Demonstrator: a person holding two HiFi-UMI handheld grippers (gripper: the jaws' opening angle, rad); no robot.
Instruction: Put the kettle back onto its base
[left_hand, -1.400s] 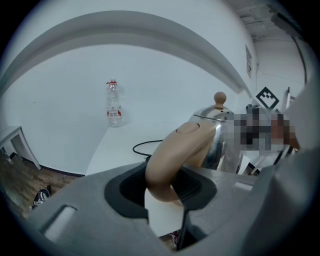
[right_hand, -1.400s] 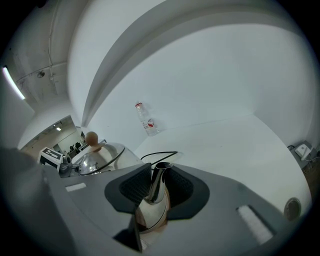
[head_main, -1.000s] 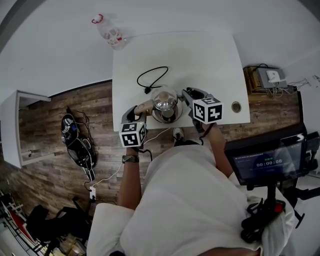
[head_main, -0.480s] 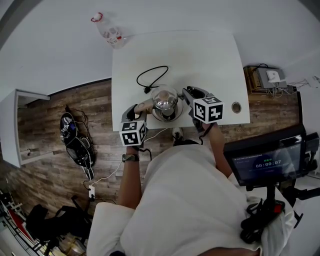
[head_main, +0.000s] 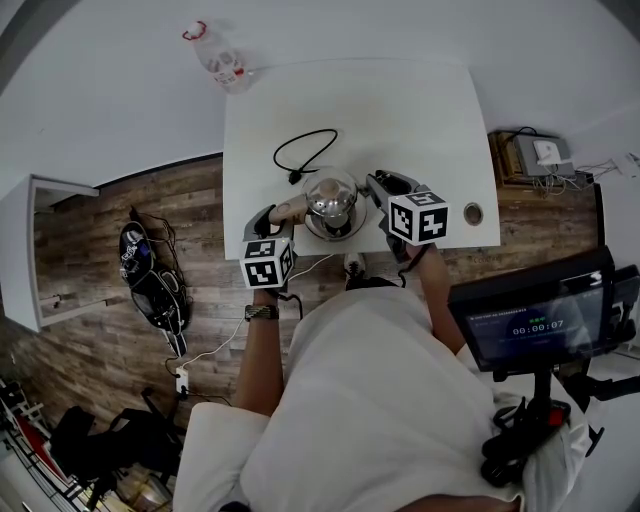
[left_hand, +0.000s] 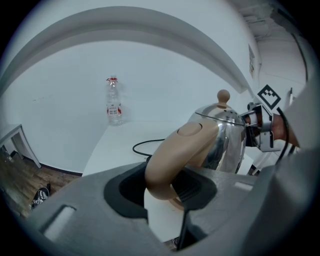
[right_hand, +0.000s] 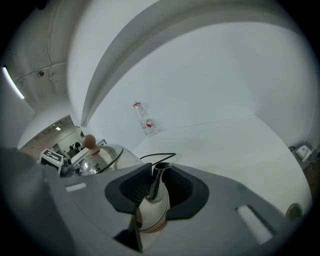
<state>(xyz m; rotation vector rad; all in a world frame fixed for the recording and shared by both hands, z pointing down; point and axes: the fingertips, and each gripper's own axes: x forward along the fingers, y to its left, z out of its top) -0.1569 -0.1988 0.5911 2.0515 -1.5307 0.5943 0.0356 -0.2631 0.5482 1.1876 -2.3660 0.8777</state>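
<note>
A chrome kettle (head_main: 331, 203) with a tan knob stands near the white table's (head_main: 400, 110) front edge. A round base rim (head_main: 338, 236) shows under it, and a black cord (head_main: 305, 150) loops behind. My left gripper (head_main: 275, 216) is shut on the tan handle (left_hand: 175, 150), with the chrome kettle body (left_hand: 227, 142) just beyond. My right gripper (head_main: 376, 190) is shut on the thin spout (right_hand: 158, 181) on the kettle's other side. The domed kettle lid (right_hand: 102, 157) lies to the left in the right gripper view. Whether the kettle sits fully on the base is hidden.
A clear plastic bottle (head_main: 222, 65) stands at the table's far left corner. A monitor on a stand (head_main: 540, 320) is at my right. Cables and bags lie on the wooden floor (head_main: 150, 280) to the left. A white wall (right_hand: 210, 75) lies behind the table.
</note>
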